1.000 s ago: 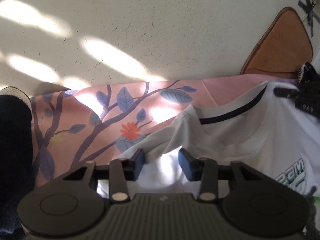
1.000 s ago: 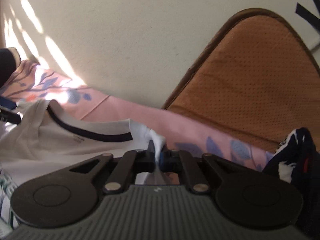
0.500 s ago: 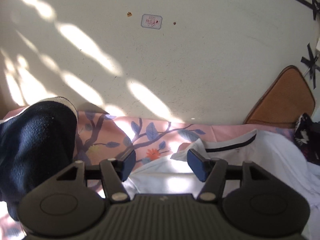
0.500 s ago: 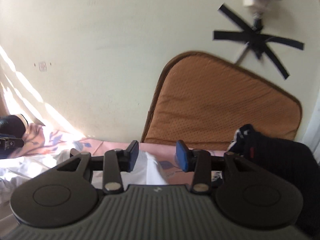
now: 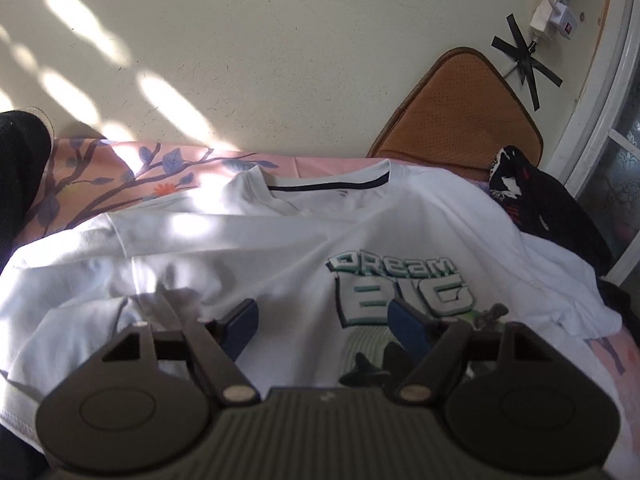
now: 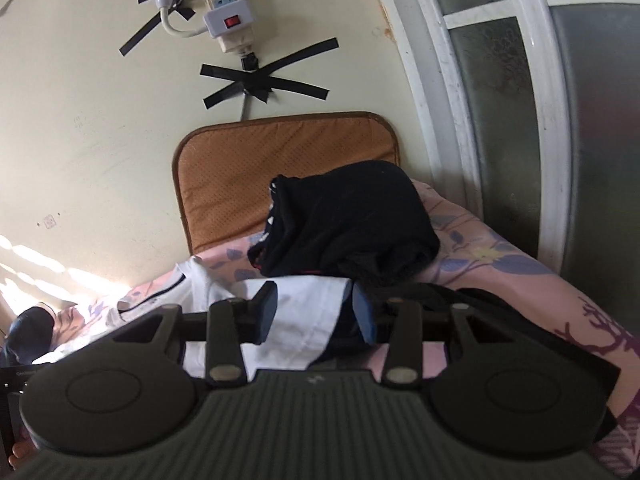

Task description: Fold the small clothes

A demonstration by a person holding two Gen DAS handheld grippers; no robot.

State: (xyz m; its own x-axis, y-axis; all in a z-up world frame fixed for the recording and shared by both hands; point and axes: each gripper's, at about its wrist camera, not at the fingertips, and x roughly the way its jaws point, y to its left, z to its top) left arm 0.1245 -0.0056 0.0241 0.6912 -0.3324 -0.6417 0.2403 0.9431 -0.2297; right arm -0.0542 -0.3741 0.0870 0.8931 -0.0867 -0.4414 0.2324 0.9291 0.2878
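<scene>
A white T-shirt (image 5: 248,248) with a dark-trimmed collar and a "DREAM BIG" print lies spread face up on the pink floral sheet (image 5: 120,176). My left gripper (image 5: 324,326) is open and empty, hovering over the shirt's chest. My right gripper (image 6: 314,306) is open and empty above the shirt's right sleeve (image 6: 296,300), close to a black garment pile (image 6: 352,228).
A brown cushion (image 5: 460,116) leans on the cream wall; it also shows in the right wrist view (image 6: 280,168). The black pile (image 5: 540,208) lies at the shirt's right. Another dark garment (image 5: 20,168) lies far left. A power strip (image 6: 228,8) is taped to the wall. A window frame (image 6: 460,100) stands at the right.
Both grippers let go of the shirt's shoulders, opened and pulled back. The shirt now lies spread flat. The right gripper swung right toward the black pile.
</scene>
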